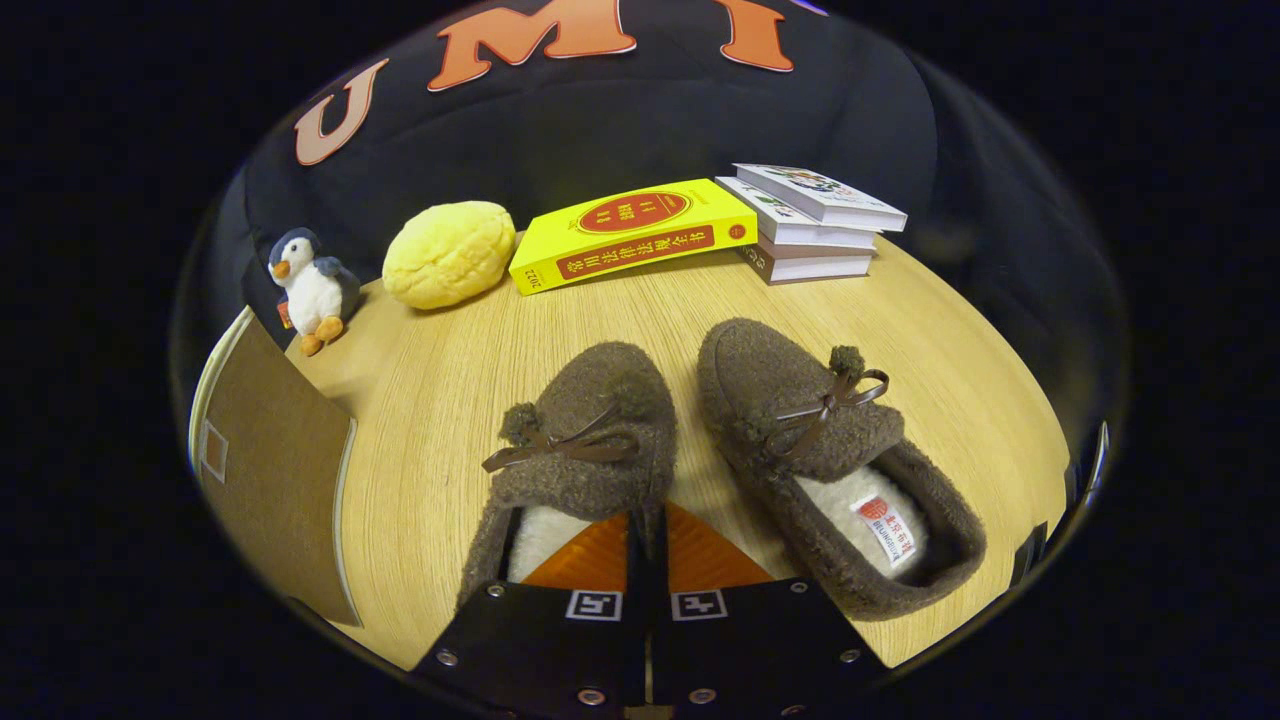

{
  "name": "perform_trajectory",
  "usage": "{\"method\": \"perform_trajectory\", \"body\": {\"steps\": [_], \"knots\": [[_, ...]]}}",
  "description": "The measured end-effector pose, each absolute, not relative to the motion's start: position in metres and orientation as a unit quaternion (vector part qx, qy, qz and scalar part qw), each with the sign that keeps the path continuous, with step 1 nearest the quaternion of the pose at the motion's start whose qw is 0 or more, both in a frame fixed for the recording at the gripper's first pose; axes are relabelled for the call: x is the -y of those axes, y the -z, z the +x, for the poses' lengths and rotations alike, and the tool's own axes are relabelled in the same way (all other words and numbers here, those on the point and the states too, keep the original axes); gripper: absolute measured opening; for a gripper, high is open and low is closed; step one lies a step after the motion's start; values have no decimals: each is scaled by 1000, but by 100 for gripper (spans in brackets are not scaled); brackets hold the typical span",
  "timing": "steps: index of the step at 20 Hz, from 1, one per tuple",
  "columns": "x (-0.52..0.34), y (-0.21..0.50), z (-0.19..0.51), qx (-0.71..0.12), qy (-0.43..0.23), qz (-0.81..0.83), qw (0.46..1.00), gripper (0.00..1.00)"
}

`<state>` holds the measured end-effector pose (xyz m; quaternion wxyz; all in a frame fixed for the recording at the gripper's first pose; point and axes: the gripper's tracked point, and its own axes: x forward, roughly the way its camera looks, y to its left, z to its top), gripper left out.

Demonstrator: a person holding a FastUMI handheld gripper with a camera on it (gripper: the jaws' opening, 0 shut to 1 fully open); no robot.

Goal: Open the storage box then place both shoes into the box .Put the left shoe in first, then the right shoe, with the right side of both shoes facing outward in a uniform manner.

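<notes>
From the gripper view I see my tool point(648, 540) with its two fingers drawn close together, only a thin slit between them. The right wall of the left shoe point(580, 450) runs into that slit, so the fingers seem to pinch the shoe's collar, one finger inside over the pale lining and the other outside, though I cannot see the contact itself.

The left shoe is a brown fuzzy slipper with a dark bow and pompom, toe pointing away from me. The right shoe point(830, 460) lies just beside it on the wooden tabletop point(420, 400), toe also pointing away, angled slightly outward, its white lining and a small label showing.

To the left of the shoes, a brown flat panel with a pale edge, the storage box point(270, 460), sits at the tabletop's edge; I cannot tell whether it is open.

Beyond the shoes, along the far side, stand a plush penguin point(310, 285), a yellow bun-shaped toy point(450, 252), a yellow book point(630, 232) and a stack of books point(815, 225).
</notes>
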<state>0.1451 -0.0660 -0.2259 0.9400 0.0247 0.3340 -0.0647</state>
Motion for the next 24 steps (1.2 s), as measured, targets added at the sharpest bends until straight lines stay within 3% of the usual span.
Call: {"method": "perform_trajectory", "body": {"steps": [11, 24], "knots": [[45, 160, 122, -312, 51, 54, 947, 0], [-81, 35, 79, -242, 47, 98, 964, 0]]}}
